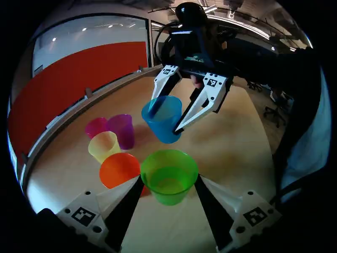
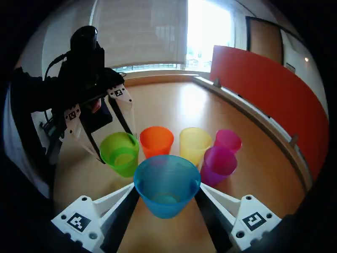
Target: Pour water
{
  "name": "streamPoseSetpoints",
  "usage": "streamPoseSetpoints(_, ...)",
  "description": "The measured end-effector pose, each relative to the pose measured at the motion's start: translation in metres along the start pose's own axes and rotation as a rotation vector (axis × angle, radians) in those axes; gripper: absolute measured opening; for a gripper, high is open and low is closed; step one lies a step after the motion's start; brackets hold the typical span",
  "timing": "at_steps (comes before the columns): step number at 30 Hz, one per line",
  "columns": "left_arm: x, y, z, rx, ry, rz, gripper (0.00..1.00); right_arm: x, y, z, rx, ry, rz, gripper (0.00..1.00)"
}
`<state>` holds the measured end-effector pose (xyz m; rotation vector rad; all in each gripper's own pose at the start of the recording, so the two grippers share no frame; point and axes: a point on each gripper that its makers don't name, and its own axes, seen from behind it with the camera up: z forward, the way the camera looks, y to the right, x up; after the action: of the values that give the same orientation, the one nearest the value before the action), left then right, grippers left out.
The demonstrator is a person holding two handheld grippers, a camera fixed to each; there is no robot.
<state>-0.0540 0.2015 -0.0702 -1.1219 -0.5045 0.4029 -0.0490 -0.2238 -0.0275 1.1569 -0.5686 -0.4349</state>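
Note:
My left gripper (image 1: 169, 179) is shut on a green cup (image 1: 169, 185), held upright low over the wooden table (image 1: 236, 143). Beyond it, my right gripper (image 1: 165, 123) is shut on a blue cup (image 1: 162, 120), held higher and tipped slightly. In the right gripper view the blue cup (image 2: 166, 189) sits between the fingers of my right gripper (image 2: 167, 187). My left gripper (image 2: 119, 147) holds the green cup (image 2: 120, 156) to the left of it. I cannot tell whether either cup holds water.
Orange (image 1: 119, 168), yellow (image 1: 104, 145), purple (image 1: 123, 130) and magenta (image 1: 96, 126) cups stand clustered on the table left of the green cup. A red partition (image 1: 84, 80) runs along the table's far edge. Office chairs (image 1: 274, 109) stand beyond the right side.

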Motion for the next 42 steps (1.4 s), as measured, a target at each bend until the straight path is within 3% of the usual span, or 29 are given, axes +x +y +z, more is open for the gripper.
streamPoseSetpoints(21,-0.014,0.002,0.012,-0.016,-0.017,-0.021,0.85,-0.019,-0.005,0.02,0.02,-0.04,-0.015,0.89)
streamPoseSetpoints(42,-0.019,0.002,0.01,-0.017,-0.011,-0.032,0.85,-0.035,-0.008,0.031,0.016,-0.073,-0.019,0.89)
